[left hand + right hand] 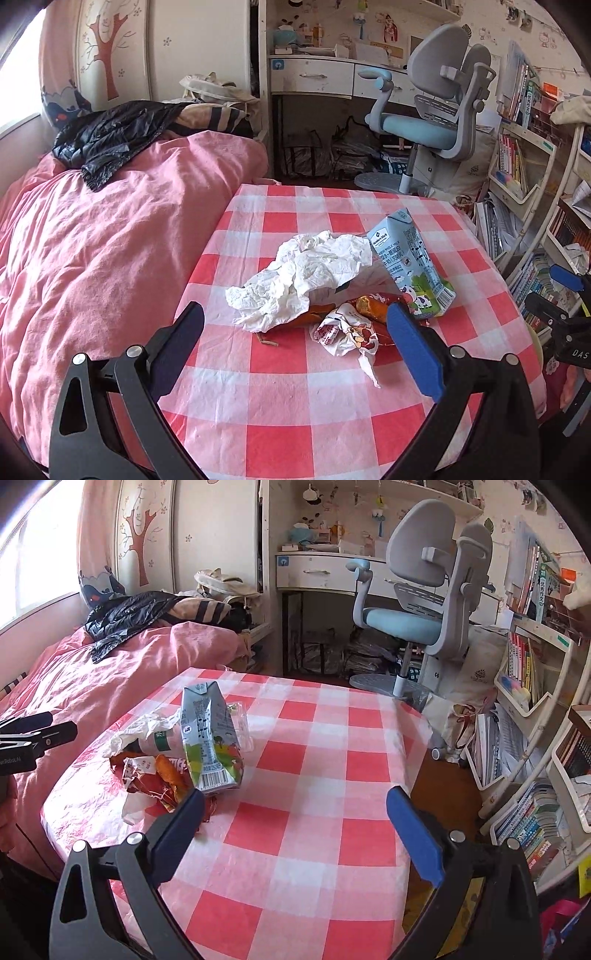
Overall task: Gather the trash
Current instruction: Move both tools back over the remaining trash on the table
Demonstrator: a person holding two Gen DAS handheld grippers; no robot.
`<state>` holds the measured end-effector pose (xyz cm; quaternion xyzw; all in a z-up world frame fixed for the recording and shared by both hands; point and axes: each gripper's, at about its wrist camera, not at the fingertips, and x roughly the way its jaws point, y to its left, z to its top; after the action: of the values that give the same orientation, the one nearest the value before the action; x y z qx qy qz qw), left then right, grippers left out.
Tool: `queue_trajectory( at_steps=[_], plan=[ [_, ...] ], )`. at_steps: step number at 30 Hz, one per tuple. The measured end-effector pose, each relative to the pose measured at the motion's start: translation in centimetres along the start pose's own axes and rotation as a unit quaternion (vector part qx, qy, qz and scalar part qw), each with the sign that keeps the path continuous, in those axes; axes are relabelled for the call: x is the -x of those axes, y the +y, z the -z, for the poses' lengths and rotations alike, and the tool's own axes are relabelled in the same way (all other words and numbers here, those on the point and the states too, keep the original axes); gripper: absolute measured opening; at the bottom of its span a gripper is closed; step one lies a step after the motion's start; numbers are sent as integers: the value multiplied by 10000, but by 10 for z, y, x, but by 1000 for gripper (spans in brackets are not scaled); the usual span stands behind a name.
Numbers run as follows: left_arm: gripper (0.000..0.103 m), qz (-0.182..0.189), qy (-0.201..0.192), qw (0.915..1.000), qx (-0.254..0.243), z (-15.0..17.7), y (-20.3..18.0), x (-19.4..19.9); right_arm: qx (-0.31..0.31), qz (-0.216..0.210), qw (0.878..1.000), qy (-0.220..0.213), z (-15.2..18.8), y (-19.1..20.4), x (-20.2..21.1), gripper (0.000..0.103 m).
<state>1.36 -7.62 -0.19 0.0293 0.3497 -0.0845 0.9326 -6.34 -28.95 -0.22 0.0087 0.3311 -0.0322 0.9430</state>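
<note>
A heap of trash lies on the red-and-white checked table (280,413): crumpled white tissue (310,273), a blue milk carton (413,258) standing tilted, an orange-red snack wrapper (373,306) and a small white printed wrapper (347,334). My left gripper (295,325) is open, hovering just short of the heap with the wrappers between its fingers' line. In the right wrist view the carton (208,738) and wrappers (155,779) sit left of centre. My right gripper (295,808) is open over bare cloth, its left finger (177,827) close beside the wrappers.
A bed with a pink quilt (92,240) and a black jacket (110,140) borders the table's left side. Behind stand a desk (317,77) and a grey-blue chair (432,122). Crowded bookshelves (532,686) line the right. Bare tablecloth (314,775) lies right of the heap.
</note>
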Motion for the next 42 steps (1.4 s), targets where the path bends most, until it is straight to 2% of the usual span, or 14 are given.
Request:
queue_trajectory(
  at_steps=[42],
  plan=[
    [95,14,197,9994,271,2,13,-10,452,21,9990,67,3,17,-4,95]
  ],
)
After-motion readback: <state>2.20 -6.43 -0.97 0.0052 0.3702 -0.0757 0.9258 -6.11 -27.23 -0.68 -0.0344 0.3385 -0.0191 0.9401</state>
